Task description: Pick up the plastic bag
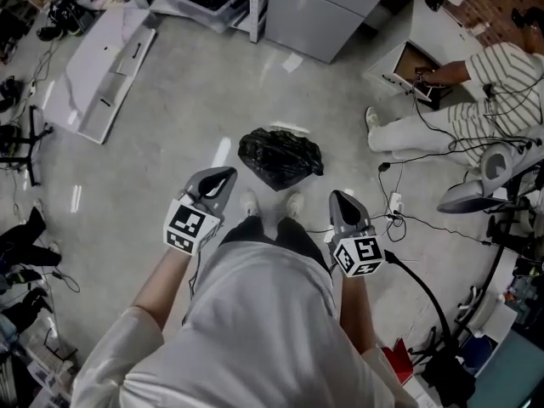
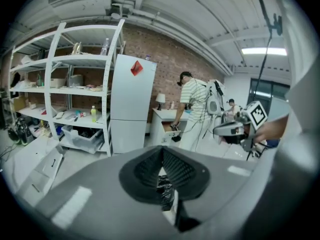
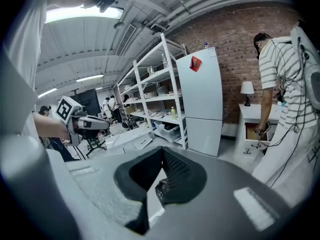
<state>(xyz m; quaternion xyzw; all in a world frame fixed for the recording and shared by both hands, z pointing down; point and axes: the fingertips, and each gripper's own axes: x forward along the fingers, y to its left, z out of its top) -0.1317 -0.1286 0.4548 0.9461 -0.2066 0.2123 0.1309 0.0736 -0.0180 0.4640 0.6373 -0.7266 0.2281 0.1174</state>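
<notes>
A workshop with a bare concrete floor [image 1: 170, 134] spreads below, with white shelving [image 2: 80, 90] and a tall fridge [image 2: 131, 104] standing against a brick wall. The black plastic bag [image 1: 280, 157] lies crumpled on the floor just ahead of the person's shoes, forward of the two tools and apart from both. The left tool [image 1: 218, 182] and the right tool [image 1: 342, 201] hang at either side, jaws pressed together with nothing in them. The bag looks light, soft and slack, and its film is probably slippery and easy to tear. A bunched fold or the gathered top seems the best place to pinch, once a tool is opened.
</notes>
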